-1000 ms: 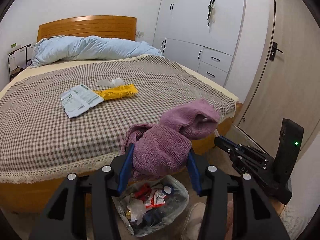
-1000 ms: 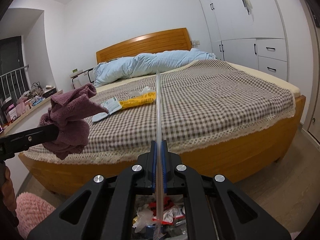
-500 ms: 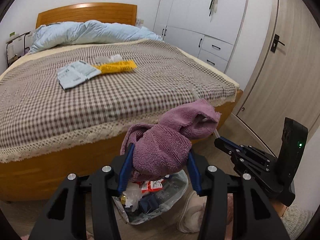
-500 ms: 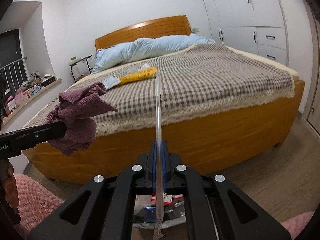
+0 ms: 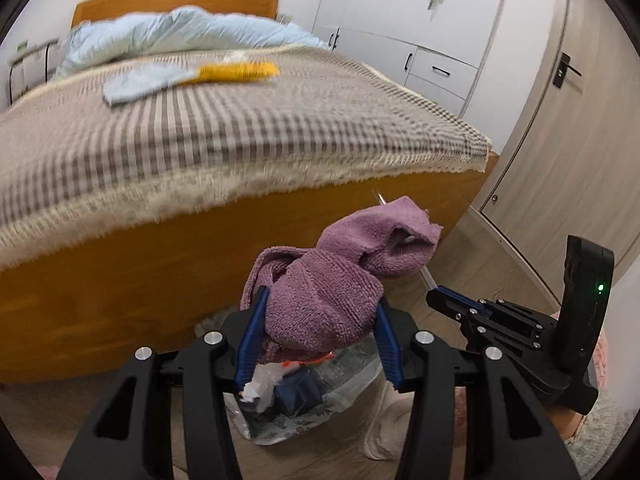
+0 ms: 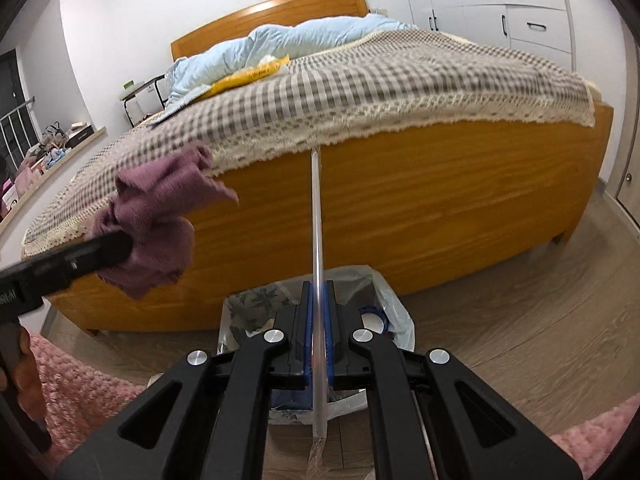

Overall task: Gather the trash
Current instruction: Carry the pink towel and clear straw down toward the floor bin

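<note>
My left gripper [image 5: 320, 304] is shut on a bunched purple cloth [image 5: 328, 288], held just above a floor bin lined with a clear bag [image 5: 320, 412] that holds wrappers. From the right wrist view the same cloth [image 6: 156, 236] hangs at the left. My right gripper [image 6: 318, 292] is shut on a long clear plastic straw [image 6: 316, 216] that sticks up in front of the bed, with the bin [image 6: 396, 312] right below its fingers. On the checked bedspread [image 5: 240, 128] lie a yellow wrapper [image 5: 236, 71] and a pale blue packet [image 5: 140, 84].
The wooden bed frame [image 6: 400, 208] stands close behind the bin. A white wardrobe [image 5: 420, 20] and a door [image 5: 560, 120] are at the right. Pink fluffy slippers [image 6: 80, 380] sit on the wooden floor. A crowded windowsill [image 6: 48, 148] lies at the far left.
Both grippers have sunk from above bed height to down in front of the bed frame, closer to the bin. Each keeps its grip on cloth and straw.
</note>
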A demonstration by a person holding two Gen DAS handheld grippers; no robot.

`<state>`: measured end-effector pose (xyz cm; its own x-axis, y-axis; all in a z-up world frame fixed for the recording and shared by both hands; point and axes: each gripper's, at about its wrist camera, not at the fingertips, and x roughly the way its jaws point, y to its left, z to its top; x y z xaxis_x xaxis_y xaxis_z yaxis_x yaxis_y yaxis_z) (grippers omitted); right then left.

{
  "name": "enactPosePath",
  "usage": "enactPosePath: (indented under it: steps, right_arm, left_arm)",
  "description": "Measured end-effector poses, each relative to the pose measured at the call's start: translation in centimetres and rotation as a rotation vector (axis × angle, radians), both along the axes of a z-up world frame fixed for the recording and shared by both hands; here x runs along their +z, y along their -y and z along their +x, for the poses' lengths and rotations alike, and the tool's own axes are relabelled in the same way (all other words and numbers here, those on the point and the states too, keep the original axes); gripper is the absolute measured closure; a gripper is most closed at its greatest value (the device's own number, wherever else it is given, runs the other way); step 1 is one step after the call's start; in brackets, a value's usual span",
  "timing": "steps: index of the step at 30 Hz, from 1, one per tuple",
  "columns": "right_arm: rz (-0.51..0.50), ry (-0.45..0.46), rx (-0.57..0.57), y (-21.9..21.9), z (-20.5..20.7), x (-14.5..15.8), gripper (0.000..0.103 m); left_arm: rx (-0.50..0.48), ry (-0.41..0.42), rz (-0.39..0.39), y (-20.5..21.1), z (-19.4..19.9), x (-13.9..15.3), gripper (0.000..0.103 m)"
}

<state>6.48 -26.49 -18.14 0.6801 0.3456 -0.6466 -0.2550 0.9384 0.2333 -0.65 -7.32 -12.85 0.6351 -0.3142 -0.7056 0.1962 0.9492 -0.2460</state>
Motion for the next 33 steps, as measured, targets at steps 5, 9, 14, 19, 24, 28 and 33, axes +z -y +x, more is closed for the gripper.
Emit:
enactPosePath:
  steps: [5, 9, 14, 19, 24, 28, 33]
  right_arm:
    - [-0.017, 0.004, -0.012, 0.1, 0.6, -0.9, 0.098]
    - [-0.011, -0.022, -0.034, 0.4, 1.7, -1.8, 0.098]
    - [-0.022, -0.040, -0.024, -0.1, 2.5, -2.7, 0.098]
    - [-0.027, -0.061, -0.025, 0.2, 2.9, -3.3, 0.098]
    - [-0.018, -0.079, -0.038, 0.5, 3.0, -3.5, 0.098]
    - [-0.022, -0.081, -0.039, 0.5, 3.0, -3.5, 0.098]
    - [-0.029, -0.088, -0.048, 0.7, 3.0, -3.6, 0.098]
  left_arm:
    - [0.007, -0.013, -0.013, -0.9, 0.6, -1.4, 0.056]
    - [0.030, -0.068, -0.031, -1.9, 1.4, -3.0, 0.056]
    - [0.049, -0.123, -0.027, -2.6, 2.4, -4.9, 0.056]
    - [0.067, -0.157, -0.015, -2.9, 2.9, -6.3, 0.056]
    - [0.077, -0.175, -0.004, -2.6, 3.3, -7.0, 0.056]
    - [0.081, -0.180, 0.000, -2.1, 3.8, -7.1, 0.056]
    - [0.106, -0.199, 0.013, -1.4, 4.6, -7.8, 0.056]
